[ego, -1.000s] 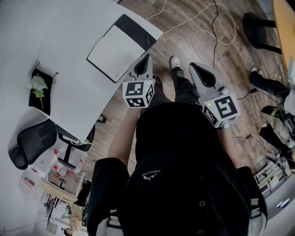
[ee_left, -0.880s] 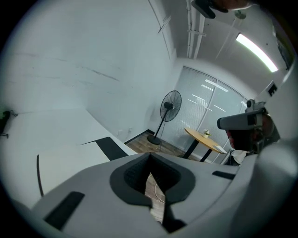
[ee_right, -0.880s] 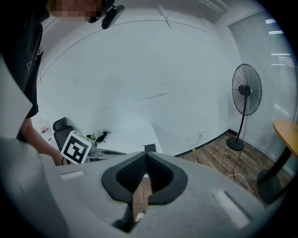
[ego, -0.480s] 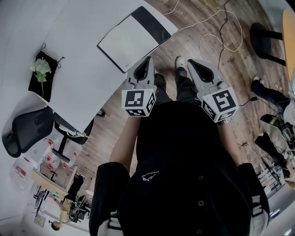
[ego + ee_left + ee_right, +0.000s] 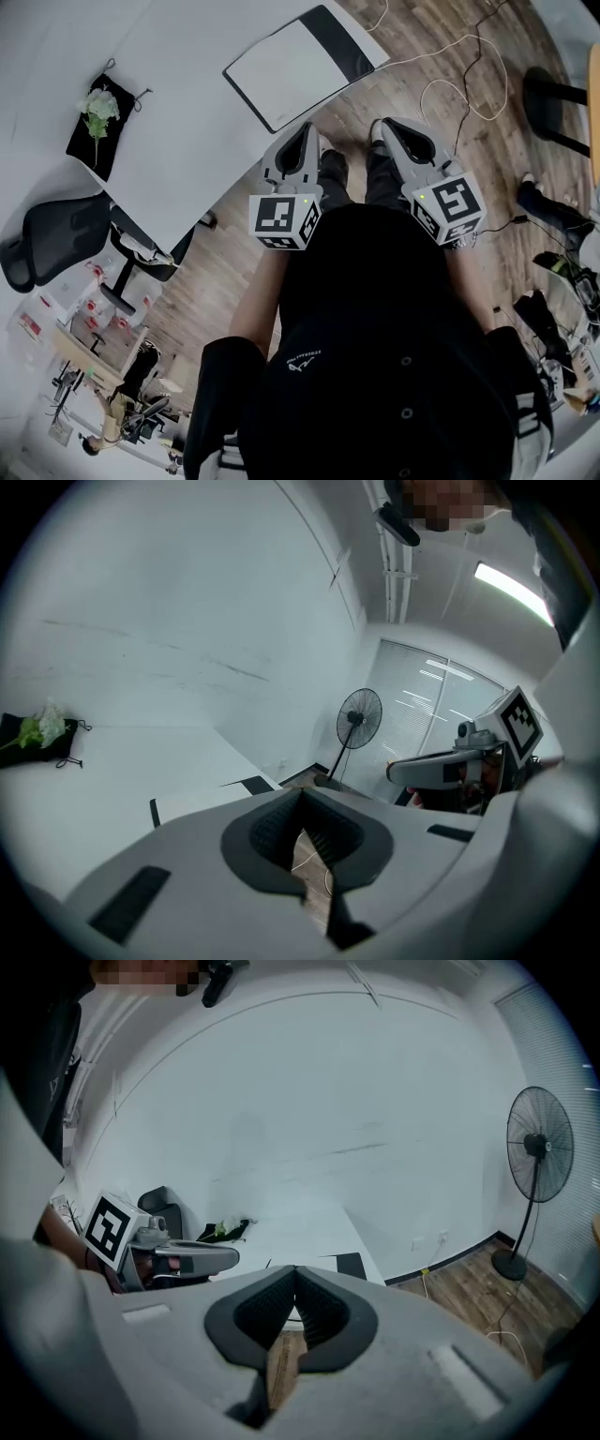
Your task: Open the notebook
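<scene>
I see the notebook (image 5: 298,64) lying closed and flat near the corner of the white bench (image 5: 187,141). It has a white cover with a thin dark edge and a broad black band across one end. My left hand-held gripper (image 5: 306,133) sits just off the bench edge near the notebook, not touching it, jaws pressed together on nothing. My right hand-held gripper (image 5: 391,129) is beside it over the wooden floor (image 5: 450,56), likewise closed and empty.
</scene>
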A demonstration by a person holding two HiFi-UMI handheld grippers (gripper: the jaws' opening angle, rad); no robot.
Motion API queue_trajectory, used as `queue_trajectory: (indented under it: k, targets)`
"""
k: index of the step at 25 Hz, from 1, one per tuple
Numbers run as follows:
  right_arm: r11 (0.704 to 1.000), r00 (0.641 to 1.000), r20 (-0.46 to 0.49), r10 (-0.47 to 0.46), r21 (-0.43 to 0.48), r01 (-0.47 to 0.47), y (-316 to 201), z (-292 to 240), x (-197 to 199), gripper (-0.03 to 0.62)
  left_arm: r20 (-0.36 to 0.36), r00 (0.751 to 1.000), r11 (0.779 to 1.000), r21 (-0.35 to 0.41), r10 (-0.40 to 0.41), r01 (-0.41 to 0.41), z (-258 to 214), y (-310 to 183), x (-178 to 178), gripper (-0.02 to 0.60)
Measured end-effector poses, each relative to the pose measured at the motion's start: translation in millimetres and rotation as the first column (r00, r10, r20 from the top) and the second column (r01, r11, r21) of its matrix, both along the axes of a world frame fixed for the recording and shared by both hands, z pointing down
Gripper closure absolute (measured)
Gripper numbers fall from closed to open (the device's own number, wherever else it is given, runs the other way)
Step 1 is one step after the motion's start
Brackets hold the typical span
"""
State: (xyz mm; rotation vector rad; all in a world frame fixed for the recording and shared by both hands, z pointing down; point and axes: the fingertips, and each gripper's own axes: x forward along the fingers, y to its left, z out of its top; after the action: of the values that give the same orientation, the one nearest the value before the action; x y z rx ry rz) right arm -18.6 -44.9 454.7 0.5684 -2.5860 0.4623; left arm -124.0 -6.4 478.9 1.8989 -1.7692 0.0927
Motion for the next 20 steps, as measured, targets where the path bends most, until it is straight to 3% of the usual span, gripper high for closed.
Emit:
queue_trajectory:
  k: [9, 20]
  targets:
    - [0.998, 0.998, 0.043, -0.052, 0.021, 0.051, 14, -9, -20, 0.592, 0.029, 0.996, 0.997, 0.022, -0.079, 0.079, -12, 28, -21, 0.575]
    - [0.990, 0.987, 0.133, -0.092, 0.120, 0.076, 12, -56, -32, 0.592, 0.100, 0.983, 0.981, 0.134, -0.156, 0.142, -54, 34, -42, 0.575]
